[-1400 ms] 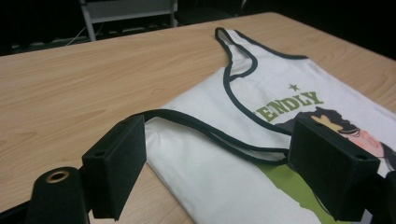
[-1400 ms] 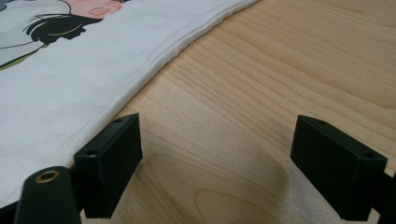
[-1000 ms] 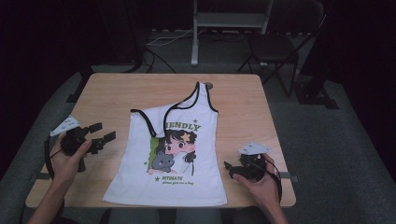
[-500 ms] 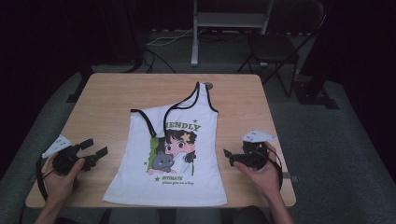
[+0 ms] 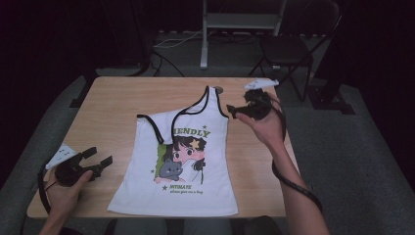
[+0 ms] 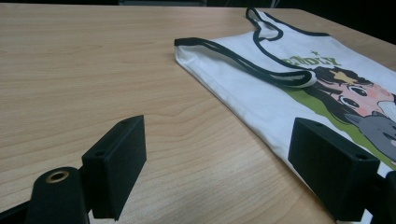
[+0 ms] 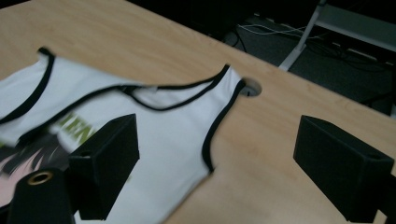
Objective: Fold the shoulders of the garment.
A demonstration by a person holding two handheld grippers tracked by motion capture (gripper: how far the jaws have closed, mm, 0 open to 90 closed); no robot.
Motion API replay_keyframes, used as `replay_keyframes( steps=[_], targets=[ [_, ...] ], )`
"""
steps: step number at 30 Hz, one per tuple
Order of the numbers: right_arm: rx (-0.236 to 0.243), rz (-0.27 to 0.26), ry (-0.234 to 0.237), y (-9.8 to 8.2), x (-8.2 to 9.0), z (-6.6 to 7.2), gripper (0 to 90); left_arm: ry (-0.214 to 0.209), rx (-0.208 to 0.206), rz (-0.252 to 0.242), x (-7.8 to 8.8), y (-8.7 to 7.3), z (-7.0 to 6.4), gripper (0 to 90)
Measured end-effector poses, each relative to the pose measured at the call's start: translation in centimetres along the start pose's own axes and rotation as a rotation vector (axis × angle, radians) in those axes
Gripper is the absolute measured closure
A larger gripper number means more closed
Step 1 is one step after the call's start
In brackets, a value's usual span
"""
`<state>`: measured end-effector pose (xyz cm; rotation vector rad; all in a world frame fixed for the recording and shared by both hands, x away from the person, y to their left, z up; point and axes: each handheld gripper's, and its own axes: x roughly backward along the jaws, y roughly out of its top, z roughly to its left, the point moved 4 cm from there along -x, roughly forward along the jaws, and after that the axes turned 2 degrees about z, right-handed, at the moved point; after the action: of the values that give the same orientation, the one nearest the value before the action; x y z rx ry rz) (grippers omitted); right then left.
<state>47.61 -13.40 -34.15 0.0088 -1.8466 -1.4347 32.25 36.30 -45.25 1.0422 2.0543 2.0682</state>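
Observation:
A white tank top with black trim and a cartoon print lies flat on the wooden table. Its left strap is folded down over the chest; the right strap reaches toward a round hole in the table. My left gripper rests open by the table's front left, just left of the top's side edge. My right gripper hovers open above the top's right armhole, nothing between its jaws.
A dark chair and a metal stand with cables stand on the floor beyond the table's far edge. Bare wood stretches left of the top, and a narrower strip to its right.
My right gripper has travelled from the front right of the table up to the top's right shoulder. The left gripper has slid a little toward the front edge. The top lies unchanged.

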Motion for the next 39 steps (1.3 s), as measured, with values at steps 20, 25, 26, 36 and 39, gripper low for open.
replay_keyframes(
  steps=[20,25,26,36,39],
  targets=[
    [-0.122,0.147,-0.025,3.9,-13.3,-5.6,23.8,0.044,-0.008,0.001,0.5,-0.3,-0.4,18.8],
    [-0.129,0.150,-0.011,4.2,-15.4,-5.8,29.8,0.041,0.011,-0.002,0.7,-0.4,-0.3,18.8],
    [-0.114,0.167,-0.004,4.1,-16.7,-5.6,32.7,0.040,0.010,-0.001,0.7,-0.4,-0.3,18.8],
    [-0.169,0.226,0.001,2.5,-20.3,-6.0,42.0,0.042,0.000,0.008,0.7,-0.4,-0.4,18.8],
    [-0.186,0.241,-0.007,2.2,-21.1,-6.0,42.0,0.043,-0.004,0.011,0.6,-0.4,-0.4,18.8]
  ],
)
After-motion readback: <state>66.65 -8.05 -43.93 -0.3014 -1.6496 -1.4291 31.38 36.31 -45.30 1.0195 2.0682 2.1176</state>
